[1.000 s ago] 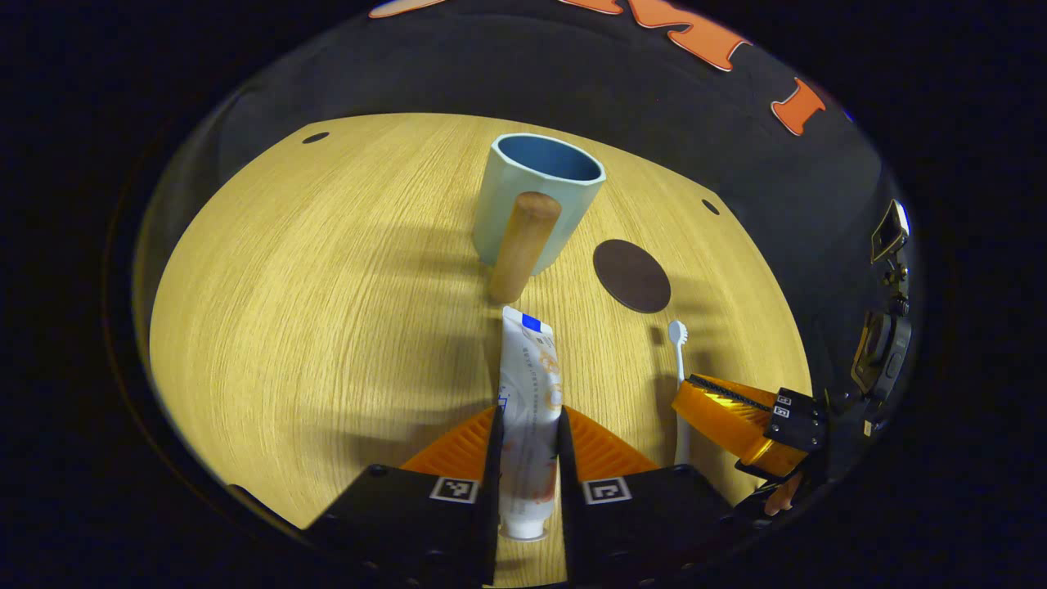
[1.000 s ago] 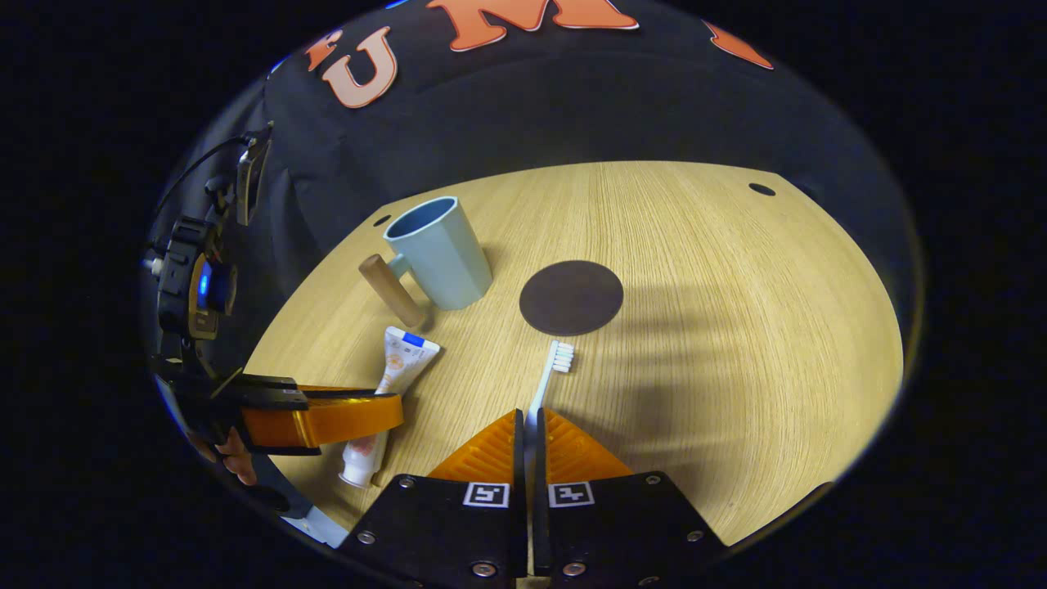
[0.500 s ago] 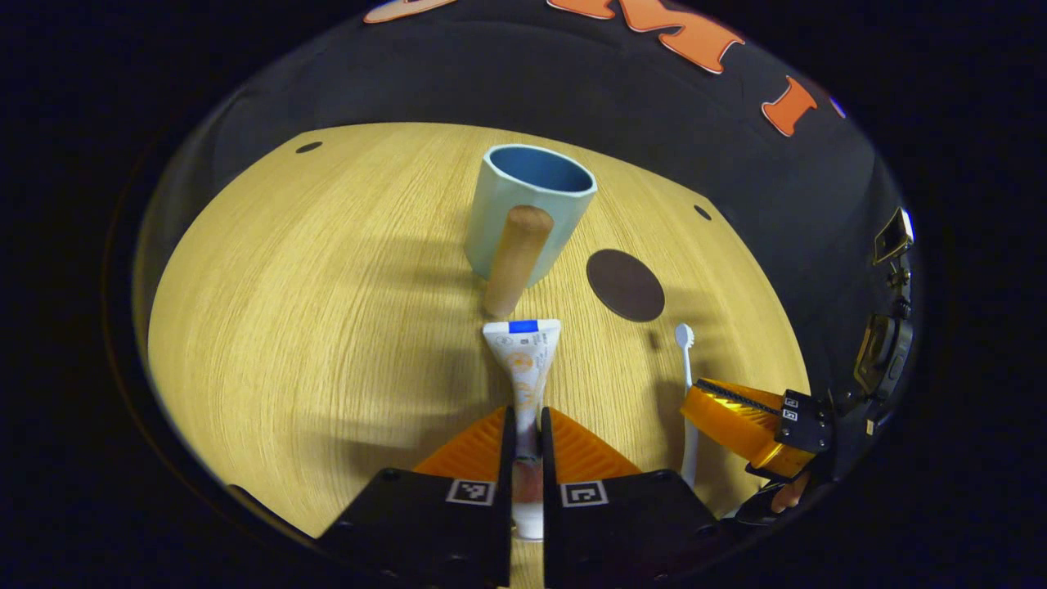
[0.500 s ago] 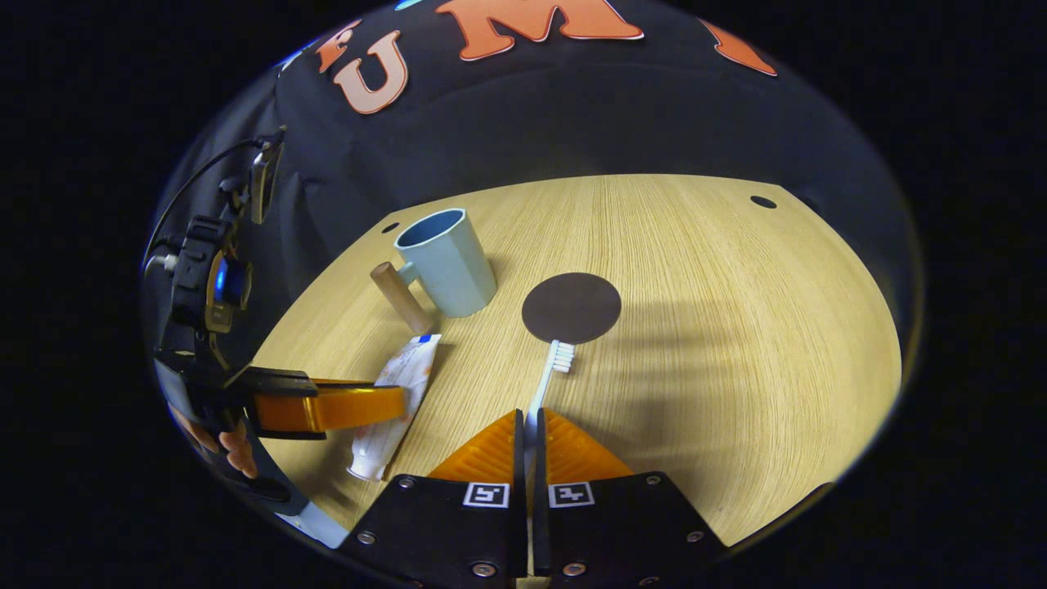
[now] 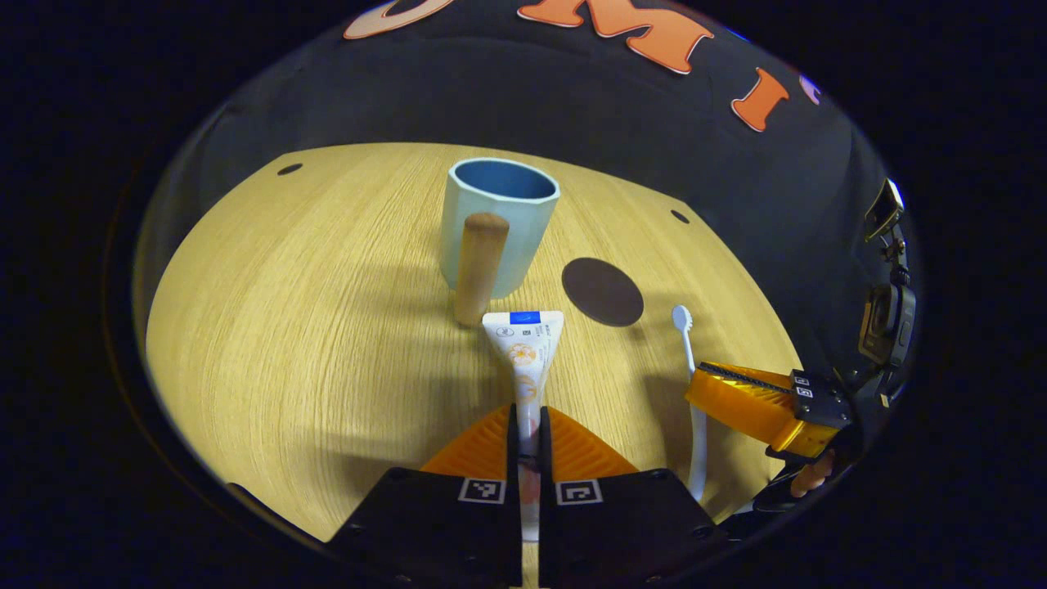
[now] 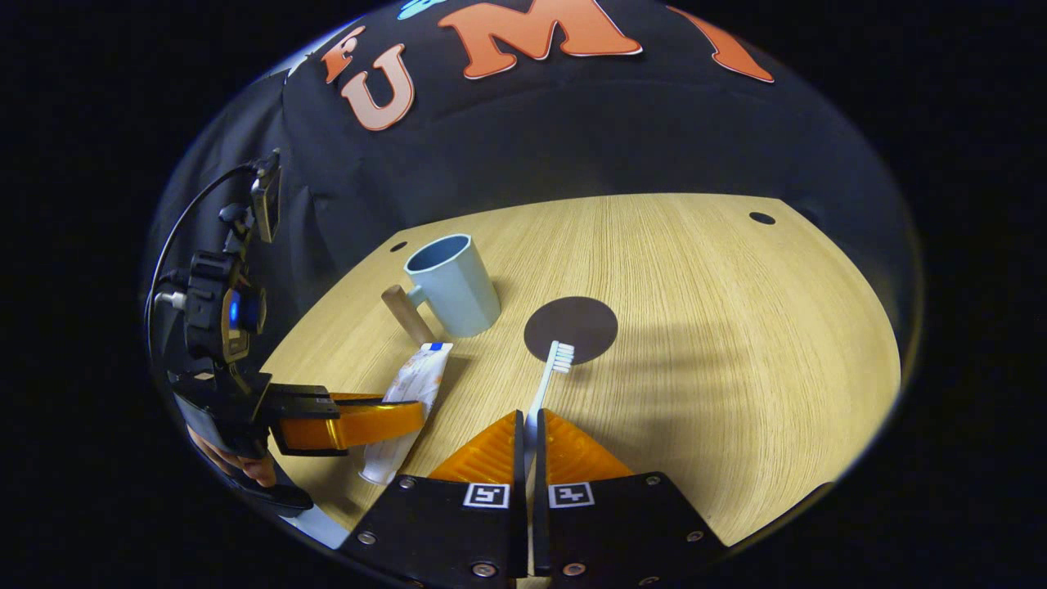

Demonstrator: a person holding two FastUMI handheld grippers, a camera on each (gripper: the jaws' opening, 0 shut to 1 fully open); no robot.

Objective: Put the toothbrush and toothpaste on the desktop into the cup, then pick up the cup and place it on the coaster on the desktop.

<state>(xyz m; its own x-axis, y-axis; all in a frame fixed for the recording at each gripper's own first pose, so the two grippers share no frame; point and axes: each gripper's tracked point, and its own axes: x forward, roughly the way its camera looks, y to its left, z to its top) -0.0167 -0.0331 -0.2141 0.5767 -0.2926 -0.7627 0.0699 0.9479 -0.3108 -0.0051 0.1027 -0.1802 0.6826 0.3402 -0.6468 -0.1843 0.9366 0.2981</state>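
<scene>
In the left gripper view my left gripper [image 5: 527,421] is shut on the white toothpaste tube [image 5: 523,352], which sticks out forward, lifted off the wooden table [image 5: 311,327]. Ahead stands the light blue cup [image 5: 497,214] with its wooden handle [image 5: 477,266] facing me, and the dark round coaster [image 5: 603,291] lies to its right. In the right gripper view my right gripper [image 6: 527,425] is shut on the white toothbrush [image 6: 548,376], bristles forward over the coaster's [image 6: 571,325] near edge. The cup [image 6: 452,284] stands left of the coaster. The left gripper [image 6: 360,421] holds the toothpaste [image 6: 413,384] at the left there.
The right gripper [image 5: 757,401] with the toothbrush [image 5: 691,384] hangs at the right of the left gripper view, a hand [image 5: 806,478] behind it. Small dark holes [image 6: 761,218] mark the table's far corners. The black cloth wall rises right behind the table.
Both grippers have risen with their loads: the toothpaste and toothbrush have come up off the table, and the cup and coaster look farther off. One second ago the left jaws stood wider on the tube.
</scene>
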